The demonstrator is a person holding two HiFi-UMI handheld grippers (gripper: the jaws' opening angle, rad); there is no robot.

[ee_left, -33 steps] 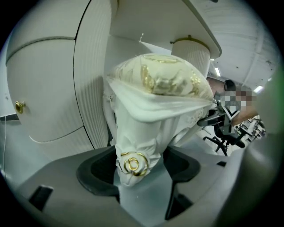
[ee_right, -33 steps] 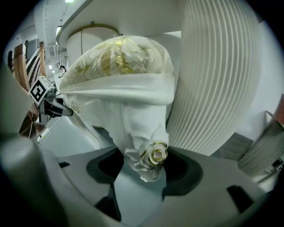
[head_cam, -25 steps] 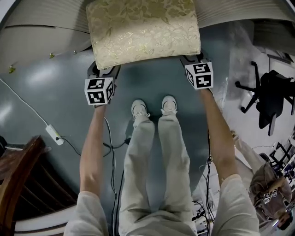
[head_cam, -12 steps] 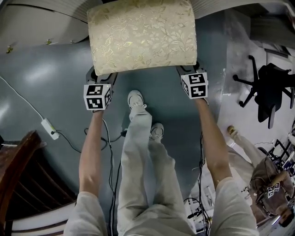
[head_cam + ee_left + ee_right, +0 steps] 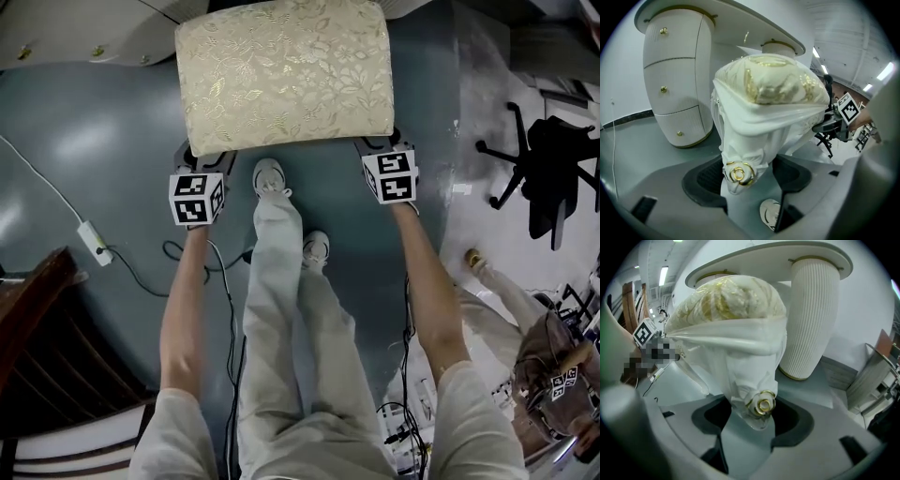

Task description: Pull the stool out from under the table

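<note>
The stool (image 5: 286, 80) has a cream and gold floral cushion and white carved legs, and it stands on the grey floor in front of the white table (image 5: 75, 28). In the head view my left gripper (image 5: 204, 159) is at its near left corner and my right gripper (image 5: 380, 150) at its near right corner, their tips hidden under the cushion. The left gripper view shows a white leg with a gold rose (image 5: 738, 174) clamped between the jaws. In the right gripper view the jaws are shut the same way on the other near leg (image 5: 759, 404).
The table's drawer pedestal (image 5: 677, 84) and ribbed pedestal (image 5: 811, 319) stand behind the stool. My feet (image 5: 270, 178) are just behind it. A cable with a white adapter (image 5: 94, 242) lies to the left, dark wooden furniture (image 5: 33, 328) is at lower left, and an office chair (image 5: 548, 178) and a seated person (image 5: 539, 361) are on the right.
The stool and both grippers have come toward me, so the whole cushion now shows outside the table's edge. My feet have stepped back.
</note>
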